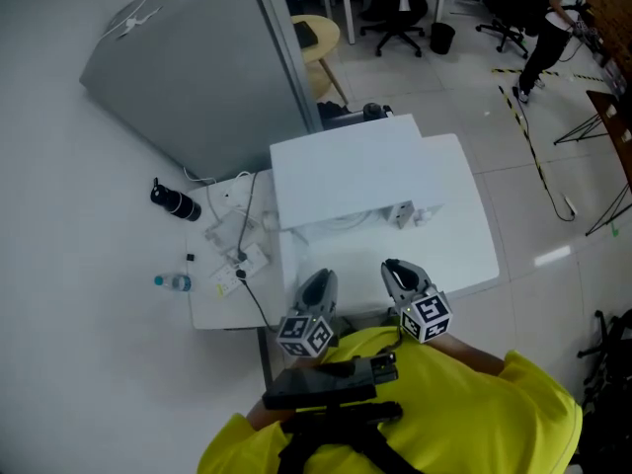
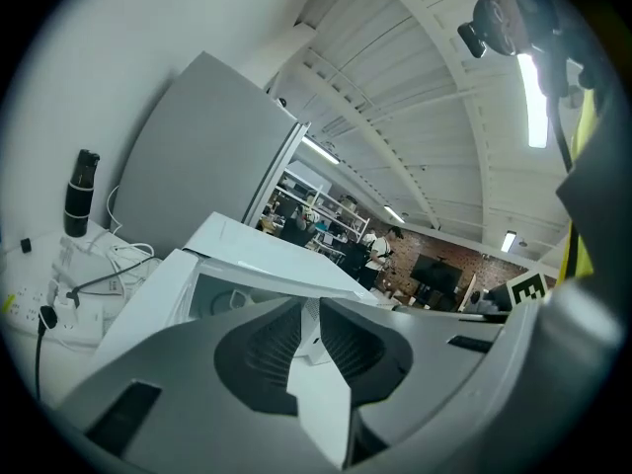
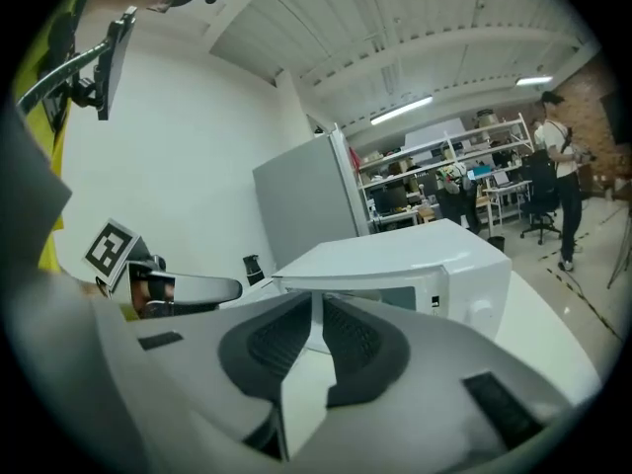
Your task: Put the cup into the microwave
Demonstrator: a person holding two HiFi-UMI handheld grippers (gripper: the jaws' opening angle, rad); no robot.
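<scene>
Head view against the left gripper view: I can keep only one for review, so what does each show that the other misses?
Only the head view: striped floor tape, black gear on the person's chest, and the marker cube on the left claw. Only the left gripper view: ceiling lights, a brick wall, the microwave window, and that claw's jaws together, nothing between. Both: the grey cabinet, black flask, cables and microwave.
</scene>
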